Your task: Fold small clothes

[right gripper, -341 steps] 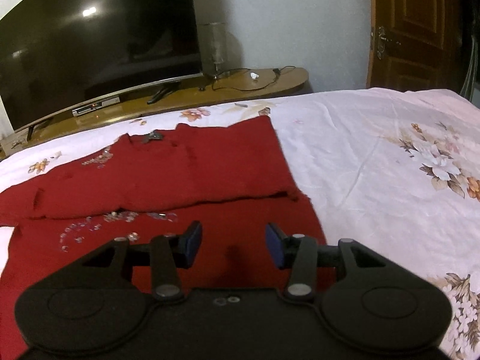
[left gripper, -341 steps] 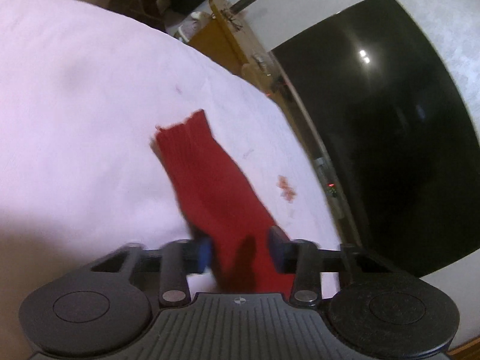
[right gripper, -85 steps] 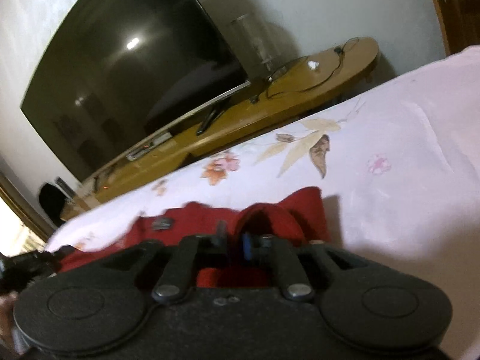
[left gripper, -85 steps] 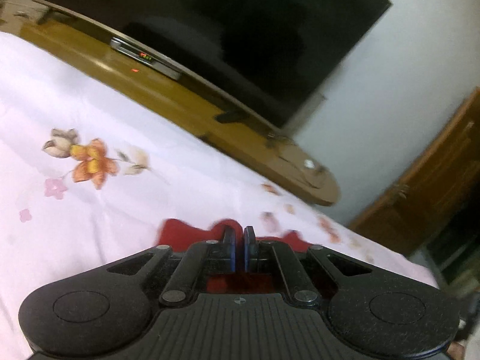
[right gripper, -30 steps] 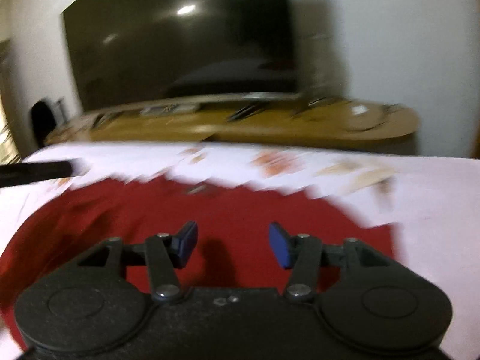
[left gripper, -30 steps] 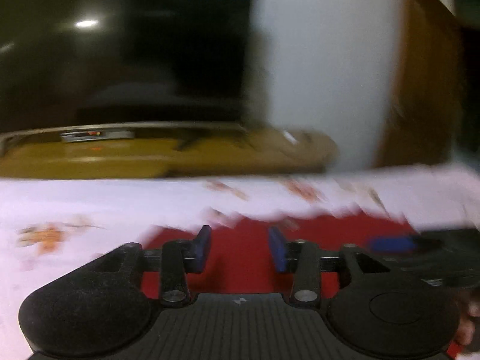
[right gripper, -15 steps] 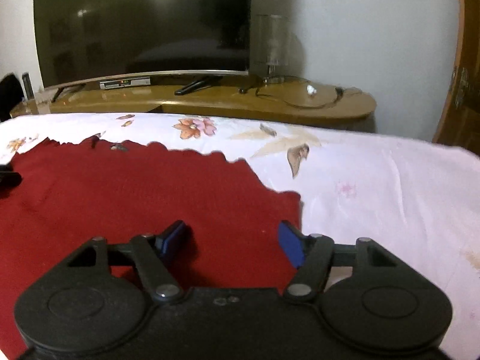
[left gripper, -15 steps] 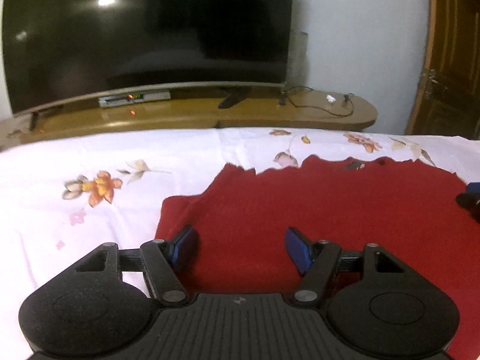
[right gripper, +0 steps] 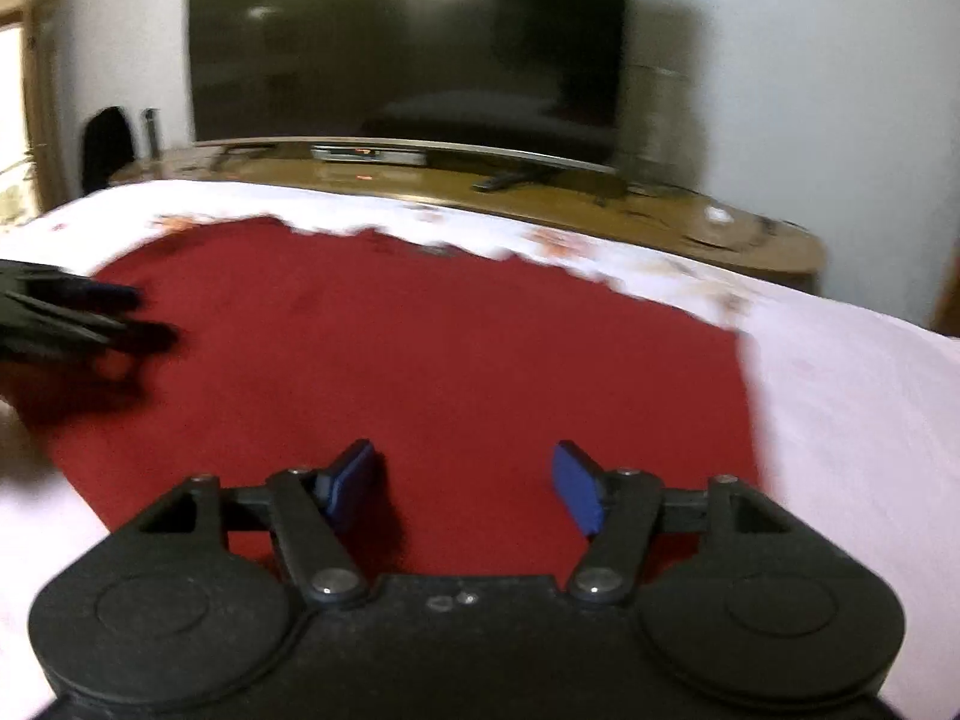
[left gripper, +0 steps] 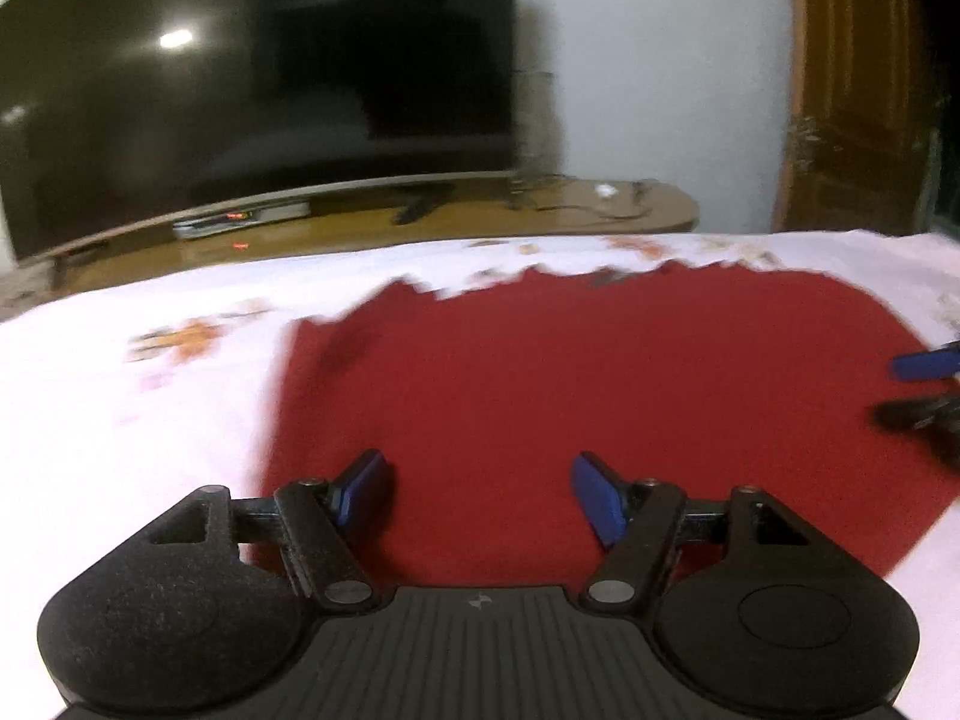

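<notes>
here, a dark red knitted garment (left gripper: 600, 396) lies spread flat on a pale pink bedsheet with a faded flower print (left gripper: 120, 420). the cloth looks soft and matte, with a jagged, scalloped far edge and a straight left edge in the left wrist view; both views are somewhat blurred.

the left gripper (left gripper: 480, 495), black plastic with blue pads on its two fingers, hovers over the near left part of the garment. its jaws are opening, with a wide gap and nothing pinched between them; only the red cloth shows below the gap.

the right gripper (right gripper: 465, 480), of the same build, hovers over the near right part of the garment, close to its right edge. its jaws are opening too, and nothing is clamped between them.

each gripper shows at the edge of the other's view, above the garment's side.

beyond the bed stand a long glossy wooden tv bench (right gripper: 690, 228) and a large curved black television (right gripper: 408, 48), with a brown wooden door (left gripper: 858, 90) to the right.
</notes>
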Tool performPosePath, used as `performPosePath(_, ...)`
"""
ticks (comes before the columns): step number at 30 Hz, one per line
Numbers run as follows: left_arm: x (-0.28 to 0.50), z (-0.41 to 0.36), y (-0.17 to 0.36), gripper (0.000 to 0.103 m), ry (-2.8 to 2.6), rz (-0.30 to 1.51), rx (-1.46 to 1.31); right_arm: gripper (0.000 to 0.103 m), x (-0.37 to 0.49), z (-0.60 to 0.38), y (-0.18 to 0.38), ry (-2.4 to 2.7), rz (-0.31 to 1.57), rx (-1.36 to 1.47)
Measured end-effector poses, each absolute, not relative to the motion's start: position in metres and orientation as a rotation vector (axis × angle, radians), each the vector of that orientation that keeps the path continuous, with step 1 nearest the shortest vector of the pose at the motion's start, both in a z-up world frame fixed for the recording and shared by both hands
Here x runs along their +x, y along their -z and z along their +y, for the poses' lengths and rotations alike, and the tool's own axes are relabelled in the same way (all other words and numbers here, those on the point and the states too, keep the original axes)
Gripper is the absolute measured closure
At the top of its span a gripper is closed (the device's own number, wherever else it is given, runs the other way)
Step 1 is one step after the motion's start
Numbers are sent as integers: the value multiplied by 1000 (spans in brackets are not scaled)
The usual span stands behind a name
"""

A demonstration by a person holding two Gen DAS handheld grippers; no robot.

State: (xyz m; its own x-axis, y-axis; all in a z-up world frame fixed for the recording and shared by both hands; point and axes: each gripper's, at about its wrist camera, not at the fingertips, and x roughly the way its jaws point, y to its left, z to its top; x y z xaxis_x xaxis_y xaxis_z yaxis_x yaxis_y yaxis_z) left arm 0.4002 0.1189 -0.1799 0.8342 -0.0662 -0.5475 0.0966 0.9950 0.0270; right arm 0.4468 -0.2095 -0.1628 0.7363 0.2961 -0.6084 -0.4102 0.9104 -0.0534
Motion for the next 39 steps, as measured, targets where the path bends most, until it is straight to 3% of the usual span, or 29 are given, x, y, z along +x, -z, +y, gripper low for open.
performPosePath(4, 384, 124, 168, 33, 27, 575, 71, 43, 432, -239, 161, -338, 653, -215)
performPosePath(13, 369, 51, 184, 33, 90, 603, 173, 43, 402, -156, 158, -453, 646, -205)
performPosePath(15, 358, 70, 187, 22, 86, 597, 112, 42, 399, -162, 168, -419, 657, -245)
performPosePath(21, 341, 117, 192, 21, 34, 627, 25, 37, 391, -234, 167, -326, 685, -123)
performPosePath(25, 343, 108, 186, 21, -15, 650, 32, 34, 397, -220, 166, -289, 695, -134)
performPosePath(27, 328, 109, 174, 21, -39, 611, 26, 45, 393, -219, 156, -266, 689, -107)
performPosePath(30, 314, 124, 173, 21, -52, 606, -30, 46, 378, -227, 141, -252, 617, -80)
performPosePath(32, 326, 137, 192, 21, -104, 719, -30, 48, 385, -239, 153, -204, 687, -63)
performPosePath(35, 319, 153, 192, 21, -110, 714, -110, 48, 394, -254, 162, -177, 742, -1)
performPosePath(39, 309, 176, 186, 22, -46, 696, -402, 47, 383, -253, 145, -181, 688, 31)
